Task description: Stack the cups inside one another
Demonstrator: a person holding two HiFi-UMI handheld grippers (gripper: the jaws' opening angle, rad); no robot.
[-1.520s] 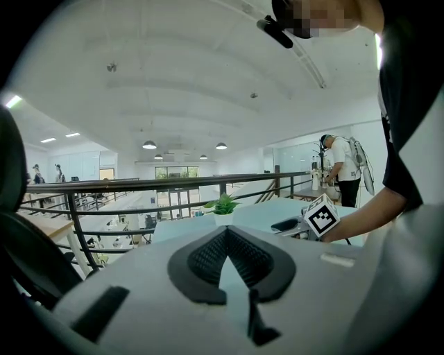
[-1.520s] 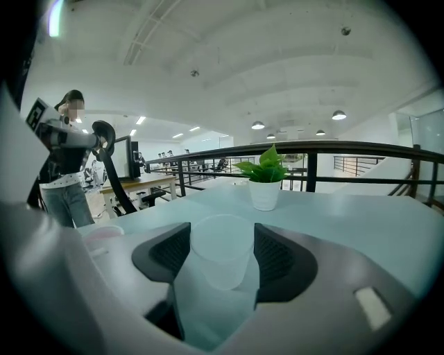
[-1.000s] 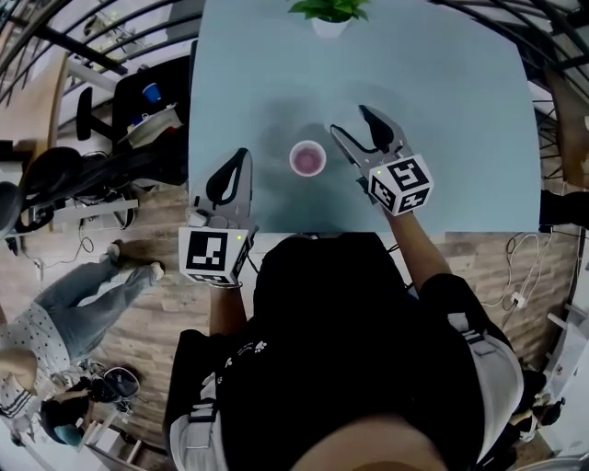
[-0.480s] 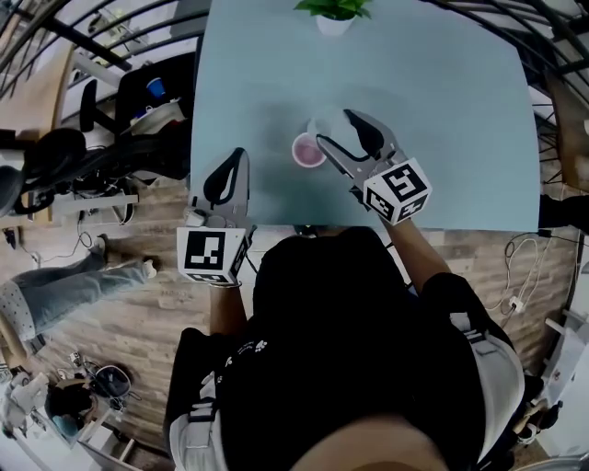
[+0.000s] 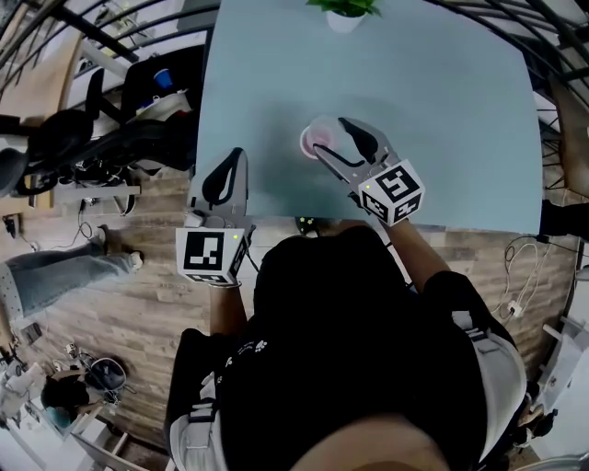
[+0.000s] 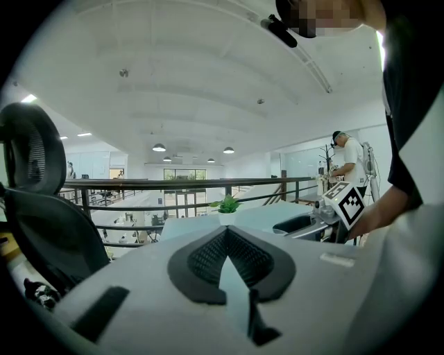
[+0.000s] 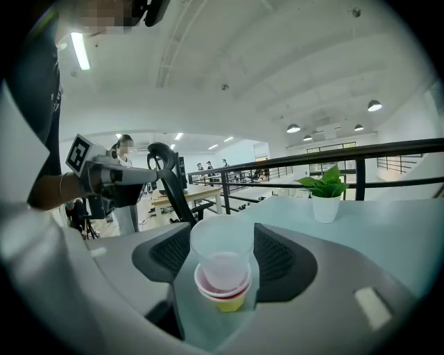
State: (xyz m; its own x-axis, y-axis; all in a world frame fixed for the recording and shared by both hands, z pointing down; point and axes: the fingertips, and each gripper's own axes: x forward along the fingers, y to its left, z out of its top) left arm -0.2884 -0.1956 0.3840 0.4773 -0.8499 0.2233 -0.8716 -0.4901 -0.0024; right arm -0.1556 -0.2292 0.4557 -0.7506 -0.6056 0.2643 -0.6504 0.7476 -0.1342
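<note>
A clear cup sits inside a pink cup, and that one inside a yellow cup [image 7: 222, 267]. This cup stack [image 5: 313, 140] stands upright on the pale blue table [image 5: 442, 110]. My right gripper [image 5: 329, 136] is open, with one jaw on each side of the stack. A little room shows between the pads and the clear cup. My left gripper [image 5: 237, 158] lies low over the table's near left edge, well left of the cups. It is shut and empty, its pads [image 6: 208, 260] meeting at the tips.
A small potted plant [image 5: 345, 14] in a white pot stands at the table's far edge. A railing runs beyond it. Office chairs and clutter [image 5: 101, 138] crowd the wooden floor to the left, where a person's legs [image 5: 55, 271] show.
My right gripper has moved forward and left until its open jaws stand around the cup stack. The left gripper has stayed by the table's near edge.
</note>
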